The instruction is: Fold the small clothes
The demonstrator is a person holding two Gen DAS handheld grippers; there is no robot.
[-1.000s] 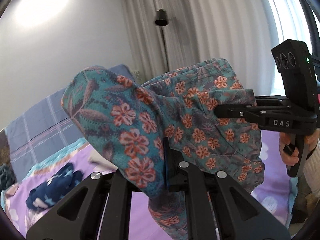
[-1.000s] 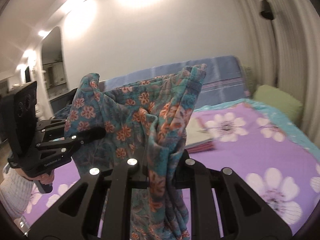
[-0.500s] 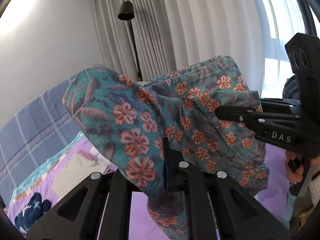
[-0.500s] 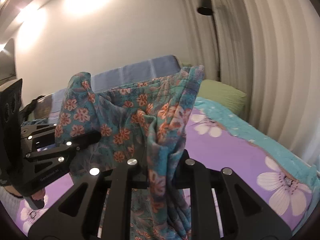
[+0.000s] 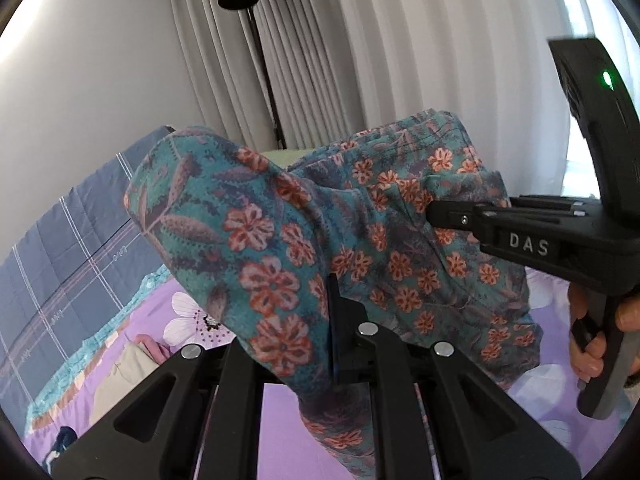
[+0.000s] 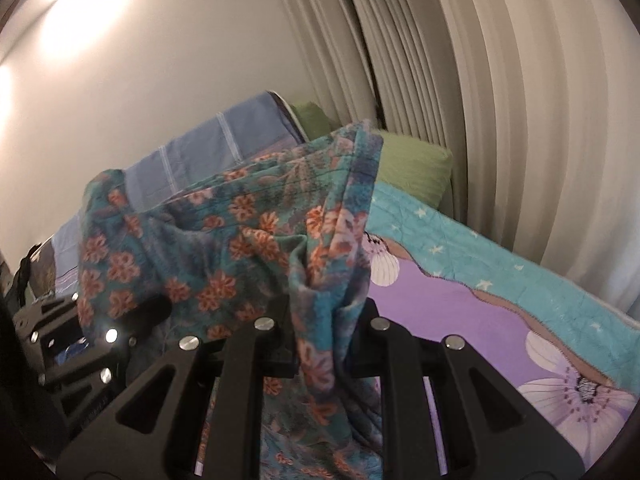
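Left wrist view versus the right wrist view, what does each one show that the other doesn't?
Only the left wrist view shows a hand gripping the right gripper and folded beige clothing. Only the right wrist view shows the green pillow. Both show the floral garment clamped by each gripper, the purple bedspread and the curtains.

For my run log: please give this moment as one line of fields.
stage: carrying | item: floral garment held up above bed | left tool: shut on garment | right tool: shut on garment | fold: not yet laid
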